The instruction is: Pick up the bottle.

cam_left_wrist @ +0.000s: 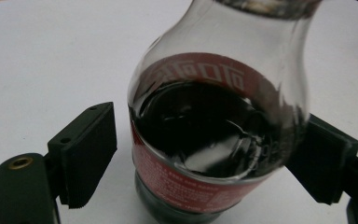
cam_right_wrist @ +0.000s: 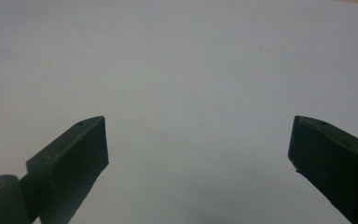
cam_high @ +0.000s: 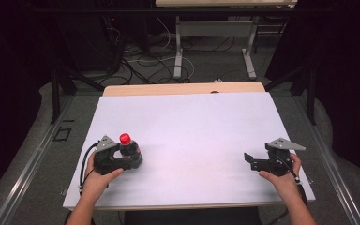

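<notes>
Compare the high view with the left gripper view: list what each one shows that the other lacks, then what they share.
High view alone: the bottle's red cap, the right gripper with its jaws apart over bare table, both of the person's hands, and the cables and desk legs on the floor beyond.

Left gripper view alone: the dark drink's level inside the glass, the red label's lettering, and a slim gap between one pad and the bottle.

Both: the bottle standing upright between the left gripper's jaws on the white table.

A bottle [cam_high: 130, 152] stands between my left gripper's [cam_high: 130, 161] jaws, blocking passage there; beyond it, the white table [cam_high: 192, 126] lies bare across to my right gripper [cam_high: 248, 160].
</notes>
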Demonstrator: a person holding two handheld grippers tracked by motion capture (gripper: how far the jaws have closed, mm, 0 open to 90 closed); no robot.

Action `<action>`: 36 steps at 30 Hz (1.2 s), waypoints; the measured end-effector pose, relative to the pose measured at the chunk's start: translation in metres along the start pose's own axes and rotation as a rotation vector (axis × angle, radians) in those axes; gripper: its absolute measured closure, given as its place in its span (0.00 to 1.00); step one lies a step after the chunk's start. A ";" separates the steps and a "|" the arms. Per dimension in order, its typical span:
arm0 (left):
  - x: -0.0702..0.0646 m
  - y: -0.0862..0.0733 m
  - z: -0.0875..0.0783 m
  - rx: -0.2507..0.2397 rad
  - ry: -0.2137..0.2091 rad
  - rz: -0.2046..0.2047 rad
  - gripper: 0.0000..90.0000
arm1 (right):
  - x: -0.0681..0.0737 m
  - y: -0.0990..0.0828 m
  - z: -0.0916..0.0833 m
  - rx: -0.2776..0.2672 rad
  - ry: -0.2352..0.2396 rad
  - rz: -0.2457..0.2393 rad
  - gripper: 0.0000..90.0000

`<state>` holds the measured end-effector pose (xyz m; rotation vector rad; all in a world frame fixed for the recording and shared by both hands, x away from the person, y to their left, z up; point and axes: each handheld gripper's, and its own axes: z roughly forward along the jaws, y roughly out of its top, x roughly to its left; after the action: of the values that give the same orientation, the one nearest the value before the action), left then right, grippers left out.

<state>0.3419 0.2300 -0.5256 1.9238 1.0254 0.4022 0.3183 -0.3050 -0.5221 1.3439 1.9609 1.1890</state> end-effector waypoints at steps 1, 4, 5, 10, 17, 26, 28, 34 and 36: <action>0.000 -0.001 0.001 -0.002 -0.004 -0.008 0.19 | 0.000 0.000 -0.001 0.010 0.004 0.003 0.05; -0.001 -0.003 0.004 -0.012 -0.004 0.003 0.21 | -0.001 -0.001 0.000 0.008 0.009 0.008 0.05; -0.002 -0.003 0.005 -0.011 -0.004 0.010 0.23 | -0.001 -0.001 0.000 0.013 0.010 0.013 0.05; -0.005 -0.004 0.007 -0.028 0.016 0.027 0.30 | 0.000 -0.001 0.002 0.007 0.004 0.001 0.05; -0.006 -0.004 0.006 -0.016 0.023 0.038 0.31 | 0.001 -0.002 0.003 0.007 0.006 0.000 0.05; -0.006 -0.004 0.004 -0.022 0.028 0.029 0.32 | 0.001 -0.001 0.001 0.010 0.011 -0.004 0.06; -0.006 -0.004 0.004 -0.022 0.031 0.024 0.32 | 0.001 -0.001 0.001 0.004 0.013 -0.016 0.07; -0.013 -0.001 0.004 -0.004 0.012 0.043 0.32 | 0.004 0.001 0.001 0.009 0.011 -0.023 0.08; -0.023 0.004 0.006 0.007 0.006 0.073 0.32 | 0.008 0.003 0.000 0.005 0.031 -0.040 0.15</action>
<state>0.3345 0.2074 -0.5228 1.9721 0.9636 0.4468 0.3167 -0.2975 -0.5188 1.2904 2.0041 1.1934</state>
